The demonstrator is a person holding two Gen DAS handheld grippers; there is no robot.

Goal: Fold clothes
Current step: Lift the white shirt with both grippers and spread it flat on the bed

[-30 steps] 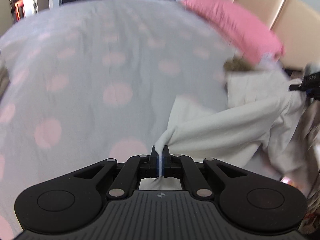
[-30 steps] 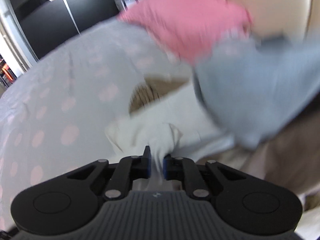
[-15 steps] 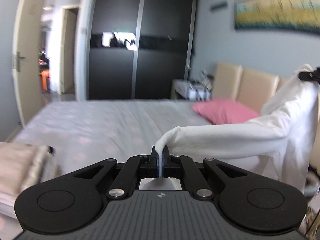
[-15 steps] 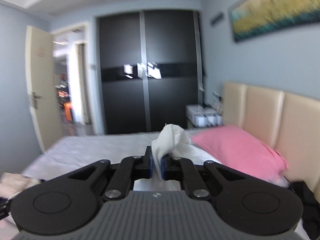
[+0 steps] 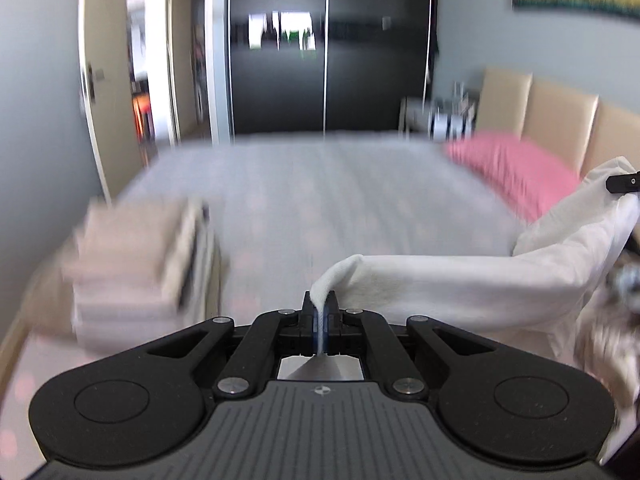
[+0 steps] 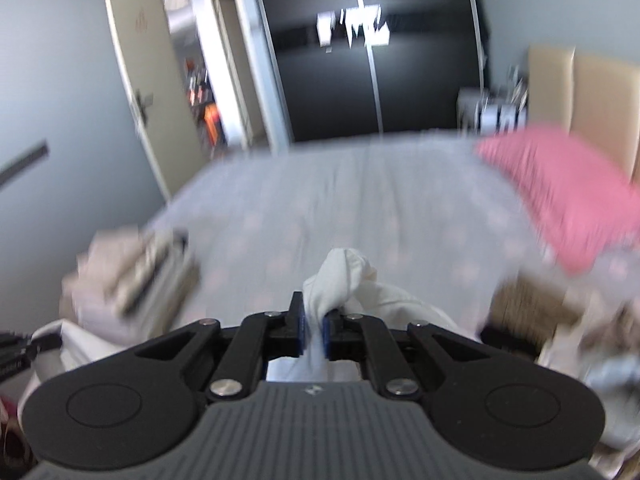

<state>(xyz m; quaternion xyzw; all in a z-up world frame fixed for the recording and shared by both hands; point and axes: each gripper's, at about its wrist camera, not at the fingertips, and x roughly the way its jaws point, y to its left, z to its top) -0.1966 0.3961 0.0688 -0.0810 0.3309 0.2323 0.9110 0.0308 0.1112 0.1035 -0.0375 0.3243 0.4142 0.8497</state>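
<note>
A white garment (image 5: 480, 280) hangs stretched in the air above the bed between my two grippers. My left gripper (image 5: 320, 312) is shut on one thin corner of it. From there the cloth runs to the right edge of the left wrist view, where the tip of the other gripper (image 5: 622, 184) shows. In the right wrist view my right gripper (image 6: 314, 320) is shut on a bunched fold of the same white garment (image 6: 344, 276). The rest of the cloth drops below the jaws, out of sight.
The bed (image 5: 340, 200) has a grey cover with pale pink dots. A stack of folded clothes (image 5: 136, 252) lies at its left side, a pink pillow (image 5: 508, 168) at the right by the beige headboard. Loose clothes (image 6: 592, 320) pile at the right. A dark wardrobe stands behind.
Both grippers lifted the white garment off the bed into the air. The views swung up from the bed cover to the room, then tipped down a little. The folded stack came into view.
</note>
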